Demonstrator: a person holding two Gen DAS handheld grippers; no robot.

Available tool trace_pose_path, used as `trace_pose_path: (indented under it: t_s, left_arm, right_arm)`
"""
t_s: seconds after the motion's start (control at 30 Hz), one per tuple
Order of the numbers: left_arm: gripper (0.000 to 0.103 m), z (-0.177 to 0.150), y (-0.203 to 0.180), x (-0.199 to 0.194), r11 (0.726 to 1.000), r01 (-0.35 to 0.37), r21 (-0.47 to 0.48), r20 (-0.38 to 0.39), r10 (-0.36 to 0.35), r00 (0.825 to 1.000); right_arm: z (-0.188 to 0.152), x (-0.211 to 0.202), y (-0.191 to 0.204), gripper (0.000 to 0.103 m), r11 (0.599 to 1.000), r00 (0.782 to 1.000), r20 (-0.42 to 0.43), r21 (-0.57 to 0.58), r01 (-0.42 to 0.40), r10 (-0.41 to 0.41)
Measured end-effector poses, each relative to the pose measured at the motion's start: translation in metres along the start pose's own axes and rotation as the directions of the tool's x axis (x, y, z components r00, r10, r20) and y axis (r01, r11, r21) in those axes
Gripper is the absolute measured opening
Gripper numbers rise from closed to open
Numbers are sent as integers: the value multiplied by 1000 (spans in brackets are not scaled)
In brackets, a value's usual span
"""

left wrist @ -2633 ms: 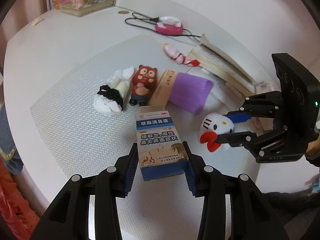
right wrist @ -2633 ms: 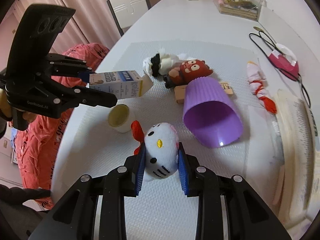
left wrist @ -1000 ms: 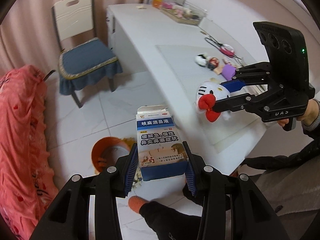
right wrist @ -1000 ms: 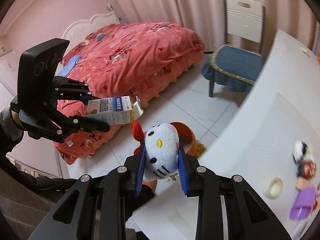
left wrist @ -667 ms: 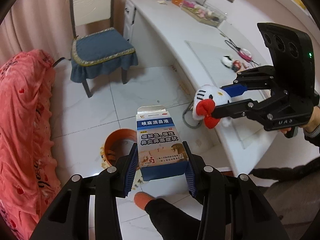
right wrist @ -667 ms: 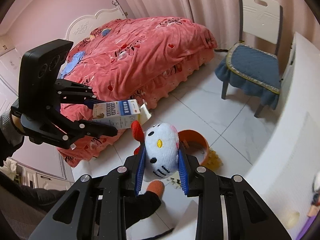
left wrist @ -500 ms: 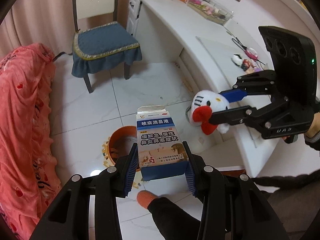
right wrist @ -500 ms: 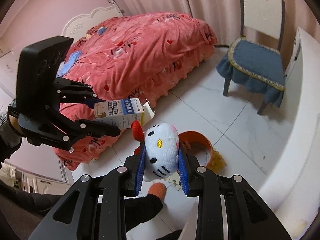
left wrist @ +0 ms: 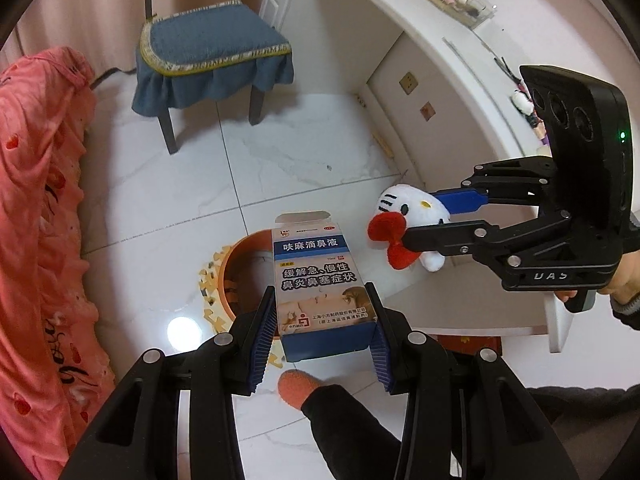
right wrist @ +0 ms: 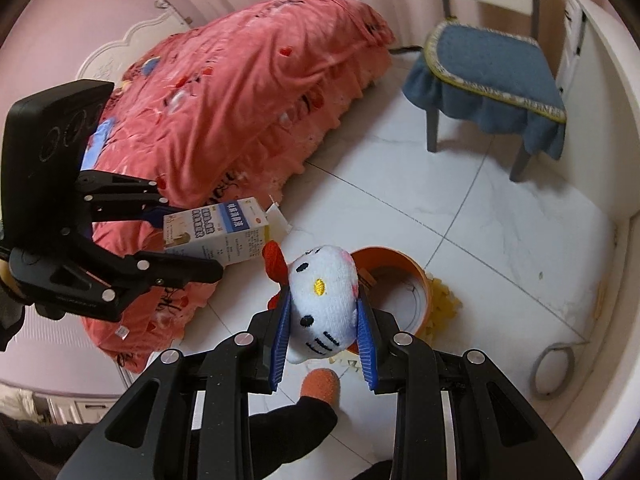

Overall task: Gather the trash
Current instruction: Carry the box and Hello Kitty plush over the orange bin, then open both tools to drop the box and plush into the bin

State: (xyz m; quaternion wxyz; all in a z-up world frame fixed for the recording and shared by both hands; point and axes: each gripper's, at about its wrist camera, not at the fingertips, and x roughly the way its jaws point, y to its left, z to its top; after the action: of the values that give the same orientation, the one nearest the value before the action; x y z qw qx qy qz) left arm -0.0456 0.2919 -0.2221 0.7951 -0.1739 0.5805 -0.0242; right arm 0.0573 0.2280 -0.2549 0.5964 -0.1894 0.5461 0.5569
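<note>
My left fingers (left wrist: 269,332) are squeezed tight on the blue and white medicine box (left wrist: 320,284). The left gripper (left wrist: 323,334) holds the box up in the air, right over the orange bin (left wrist: 240,272) on the floor. My right fingers (right wrist: 280,334) are pressed on both sides of the white cat plush (right wrist: 322,300) with the red bow. The right gripper (right wrist: 322,340) holds the plush up high too, near the bin (right wrist: 416,280) but a bit to its side.

I think I am about halfway with these two things. Both are picked up and carried to the bin. Neither one is dropped in yet. I think I need to bring each one over the hole and open up. Some yellow bits (right wrist: 442,300) lie on the floor beside the bin. More stuff is far off on the white worktop (left wrist: 460,60), so there may be more to fetch, but it is too small for me to tell what is trash.

A little while ago both grippers were over the worktop, with a purple cup and a red toy close by. Now I see the floor, the pink bed (right wrist: 240,80), the blue chair (left wrist: 212,52) and my orange sock (left wrist: 298,388). Half a second ago the bin looked a bit farther off; now it is closer under the box. My grip on both things looks the same as before.
</note>
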Motion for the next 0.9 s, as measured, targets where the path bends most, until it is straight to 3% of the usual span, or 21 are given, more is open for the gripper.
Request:
trace_pose_path:
  t_s: [0.43, 0.77, 0.87, 0.9]
  left_arm:
    - [44, -4, 22, 55, 999, 36, -21, -79, -37, 996]
    - [45, 2, 28, 68, 1000, 18, -6, -100, -18, 995]
    - [59, 4, 28, 71, 1000, 2, -3, -101, -2, 995]
    - [59, 4, 28, 72, 1000, 3, -1, -101, -3, 995]
  right_arm:
    - [-14, 78, -33, 31, 993, 995, -92, 113, 36, -25]
    - [-6, 88, -40, 39, 989, 995, -86, 140, 52, -40]
    - [-6, 88, -40, 42, 988, 995, -93, 147, 56, -43]
    - [-6, 88, -40, 45, 987, 995, -93, 148, 57, -43]
